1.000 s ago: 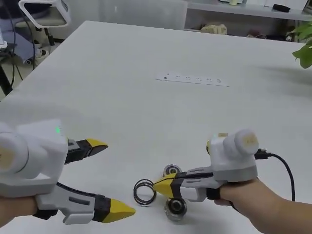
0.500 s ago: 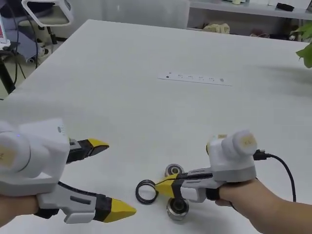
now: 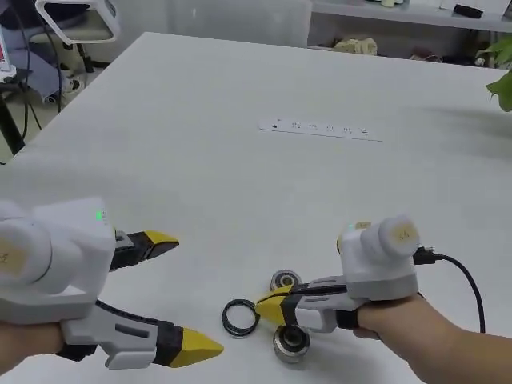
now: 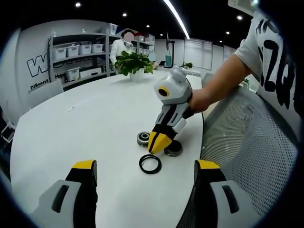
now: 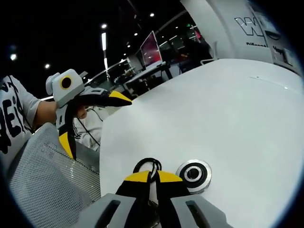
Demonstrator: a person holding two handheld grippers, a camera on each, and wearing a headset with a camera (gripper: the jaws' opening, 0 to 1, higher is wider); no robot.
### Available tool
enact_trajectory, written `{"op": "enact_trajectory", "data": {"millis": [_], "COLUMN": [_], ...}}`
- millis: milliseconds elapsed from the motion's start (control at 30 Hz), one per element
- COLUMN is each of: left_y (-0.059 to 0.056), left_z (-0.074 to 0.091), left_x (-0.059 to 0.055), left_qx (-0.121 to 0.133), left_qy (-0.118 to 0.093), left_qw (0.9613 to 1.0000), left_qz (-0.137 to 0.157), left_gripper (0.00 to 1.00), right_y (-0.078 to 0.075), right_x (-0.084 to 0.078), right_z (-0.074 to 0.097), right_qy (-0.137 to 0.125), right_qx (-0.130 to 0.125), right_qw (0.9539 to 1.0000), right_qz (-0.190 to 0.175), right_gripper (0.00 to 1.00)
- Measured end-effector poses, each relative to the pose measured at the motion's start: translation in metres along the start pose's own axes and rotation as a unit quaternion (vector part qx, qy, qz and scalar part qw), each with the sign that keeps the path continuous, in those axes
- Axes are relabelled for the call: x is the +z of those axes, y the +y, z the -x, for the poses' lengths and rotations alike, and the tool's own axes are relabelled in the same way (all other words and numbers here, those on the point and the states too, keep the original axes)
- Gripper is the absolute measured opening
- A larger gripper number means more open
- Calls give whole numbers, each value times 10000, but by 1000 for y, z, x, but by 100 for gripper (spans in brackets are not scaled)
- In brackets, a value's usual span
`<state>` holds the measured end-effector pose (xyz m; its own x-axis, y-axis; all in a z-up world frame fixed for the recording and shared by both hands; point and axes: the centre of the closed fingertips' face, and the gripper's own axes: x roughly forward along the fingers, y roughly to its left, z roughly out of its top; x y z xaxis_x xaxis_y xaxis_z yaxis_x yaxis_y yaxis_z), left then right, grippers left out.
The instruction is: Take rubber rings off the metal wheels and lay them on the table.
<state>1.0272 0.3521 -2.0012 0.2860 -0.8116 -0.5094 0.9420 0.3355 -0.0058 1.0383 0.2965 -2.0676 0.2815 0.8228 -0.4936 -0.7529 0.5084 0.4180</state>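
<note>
Two black rubber rings lie overlapped and flat on the white table, also seen as rings in the left gripper view. My right gripper sits just right of them, jaws shut, tip close to the rings but apart from them. One metal wheel lies behind that gripper and a second wheel in front of it. In the right gripper view the rings lie just beyond the closed yellow tips, with a wheel to the right. My left gripper hovers wide open, left of the rings.
A white power strip lies flat at mid-table. A plant stands at the far right edge and a lamp past the far left corner. A mesh chair stands by the table's near edge.
The rings, raised at the right gripper's tip a second ago, now lie flat on the table. The left gripper has stayed open in place.
</note>
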Motion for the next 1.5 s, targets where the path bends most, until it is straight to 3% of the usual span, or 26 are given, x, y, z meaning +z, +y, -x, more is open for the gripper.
{"op": "enact_trajectory", "data": {"millis": [300, 733, 1100, 1500], "left_y": [-3, -8, -8, -11], "left_z": [-2, 0, 2, 5], "left_x": [2, 14, 27, 38], "left_qx": [-44, -108, -120, -137], "left_qy": [8, -97, -223, -301], "left_qw": [10000, 9999, 9997, 9995], "left_qz": [4, -5, 20, -12], "left_gripper": [82, 82, 82, 82], "right_y": [3, 11, 14, 19], "right_x": [4, 25, 39, 48], "right_z": [2, 18, 36, 68], "right_qy": [-80, -379, -542, -659], "right_qx": [2, -27, -166, -371], "right_qw": [10000, 9991, 9973, 9940], "right_qz": [40, 184, 471, 785], "right_gripper": [7, 17, 26, 39]}}
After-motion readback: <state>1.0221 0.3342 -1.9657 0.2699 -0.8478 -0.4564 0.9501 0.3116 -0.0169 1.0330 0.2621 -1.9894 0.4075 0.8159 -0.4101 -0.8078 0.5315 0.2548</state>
